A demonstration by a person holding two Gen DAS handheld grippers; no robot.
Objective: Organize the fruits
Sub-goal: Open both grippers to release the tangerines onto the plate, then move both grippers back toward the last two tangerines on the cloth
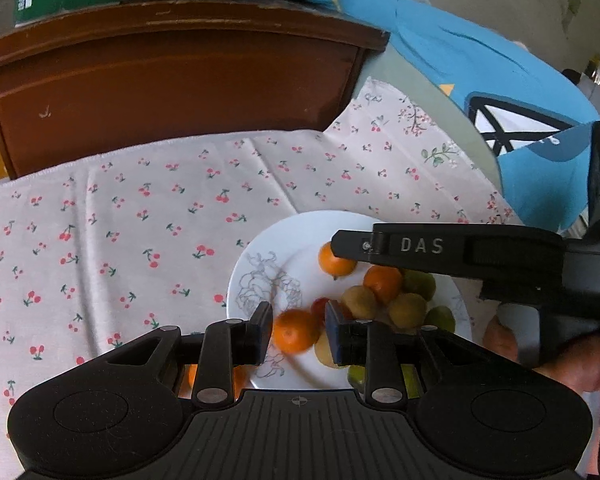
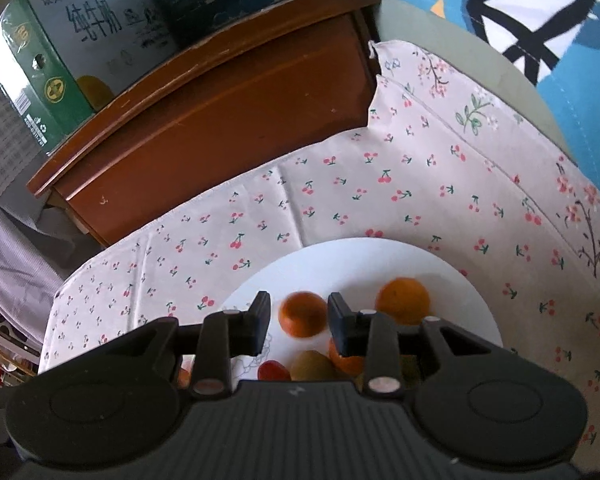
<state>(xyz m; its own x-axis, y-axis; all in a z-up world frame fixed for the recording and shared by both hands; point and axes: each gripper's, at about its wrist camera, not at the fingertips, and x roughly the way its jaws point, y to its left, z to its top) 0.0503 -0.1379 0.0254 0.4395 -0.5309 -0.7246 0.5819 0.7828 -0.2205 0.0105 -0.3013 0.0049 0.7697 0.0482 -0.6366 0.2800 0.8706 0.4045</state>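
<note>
Your left gripper (image 1: 298, 330) sits low over the near-left part of the white plate (image 1: 260, 256), fingers (image 1: 262, 332) parted with an orange (image 1: 294, 330) between them — the fruit looks blurred and I see a gap at each pad, so released, not clamped. Right of it on the plate: a red fruit (image 1: 320, 308) and a cluster of yellow-green fruits (image 1: 406, 310) with another orange (image 1: 382, 282) among them. Further right, your right gripper (image 2: 298, 316) reaches in over the plate's far side; its wrist view shows the fingers (image 2: 260, 322) apart around a second blurred orange (image 2: 303, 314), pads not pressing — also released. A third orange (image 2: 402, 300) lies just right of that one, outside the fingers. The plate rests on the cherry-print cloth (image 1: 140, 220) over the worktop — a brown wooden cabinet (image 1: 172, 80) stands behind it, carrying a green carton (image 2: 32, 76).
</note>
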